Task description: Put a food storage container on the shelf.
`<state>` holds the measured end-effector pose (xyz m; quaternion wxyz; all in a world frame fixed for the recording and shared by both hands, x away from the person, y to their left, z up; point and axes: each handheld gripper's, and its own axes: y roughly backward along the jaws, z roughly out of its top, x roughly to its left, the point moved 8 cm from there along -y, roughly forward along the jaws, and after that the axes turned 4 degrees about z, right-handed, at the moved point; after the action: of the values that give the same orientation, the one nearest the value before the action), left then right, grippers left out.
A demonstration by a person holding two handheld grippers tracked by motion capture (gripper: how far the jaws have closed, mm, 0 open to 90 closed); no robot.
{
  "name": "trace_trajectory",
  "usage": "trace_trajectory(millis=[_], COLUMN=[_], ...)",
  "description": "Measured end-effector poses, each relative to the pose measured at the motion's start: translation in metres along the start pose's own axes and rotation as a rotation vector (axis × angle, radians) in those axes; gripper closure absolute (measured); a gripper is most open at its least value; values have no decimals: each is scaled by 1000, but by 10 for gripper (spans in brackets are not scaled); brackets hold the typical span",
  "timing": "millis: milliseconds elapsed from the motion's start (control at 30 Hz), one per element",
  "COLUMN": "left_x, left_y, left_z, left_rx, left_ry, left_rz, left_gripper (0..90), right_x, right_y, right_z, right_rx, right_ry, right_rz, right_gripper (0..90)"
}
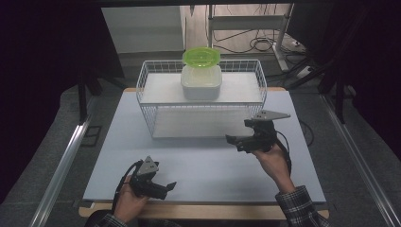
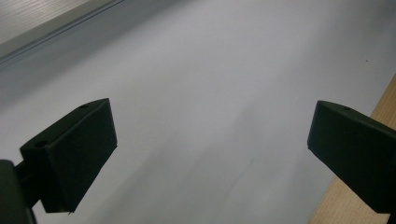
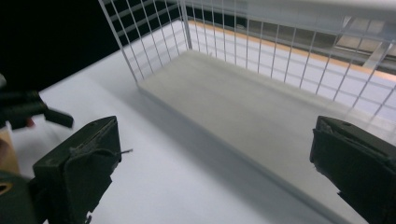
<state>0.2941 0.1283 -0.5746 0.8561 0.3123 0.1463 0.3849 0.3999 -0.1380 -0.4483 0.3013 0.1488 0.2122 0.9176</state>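
Observation:
A white wire rack [image 1: 144, 80] stands at the back middle of the pale table board [image 1: 203, 165]. On its upper shelf sits a white tub [image 1: 201, 82] with a round green lid [image 1: 201, 56]. My right gripper [image 1: 234, 140] hovers just in front of the rack's right front corner, jaws open and nothing between them [image 3: 215, 163]; it looks into the bare lower shelf [image 3: 243, 102]. My left gripper [image 1: 169, 187] rests near the table's front left edge, jaws wide open over bare board [image 2: 210, 154]. It also appears at the left edge of the right gripper view [image 3: 28, 109].
The wooden table edge [image 2: 383, 112] runs close beside the left gripper. Metal rails [image 1: 61, 161] lie on the floor at both sides of the table. Cables [image 1: 257, 45] and a frame stand behind the rack.

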Motion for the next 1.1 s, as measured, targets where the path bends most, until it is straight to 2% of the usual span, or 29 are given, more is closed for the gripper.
trace_trajectory(millis=[233,400,600,867,1000,1100], left_x=[-1,0,0,0,-2,-1], left_y=[0,0,-1,0,-1,-1], left_z=[0,1,0,0,0,0], left_rx=[-8,-12,-9,-8,-10,-12], left_ry=[-27,-25,-23,-26,-39,-43], left_rz=[11,11,6,9,10,15], left_gripper=[8,5,0,0,0,0], right_x=[2,3,2,0,-1,-1], right_y=[-1,2,1,-6,-12,-16], right_z=[-33,-57,-83,-110,-119,-124], right_rx=[19,39,61,128,176,201], right_ry=[20,34,26,2,44,46], right_rz=[-4,-26,-53,-56,-72,-72], right_gripper=[26,26,26,26,26,26])
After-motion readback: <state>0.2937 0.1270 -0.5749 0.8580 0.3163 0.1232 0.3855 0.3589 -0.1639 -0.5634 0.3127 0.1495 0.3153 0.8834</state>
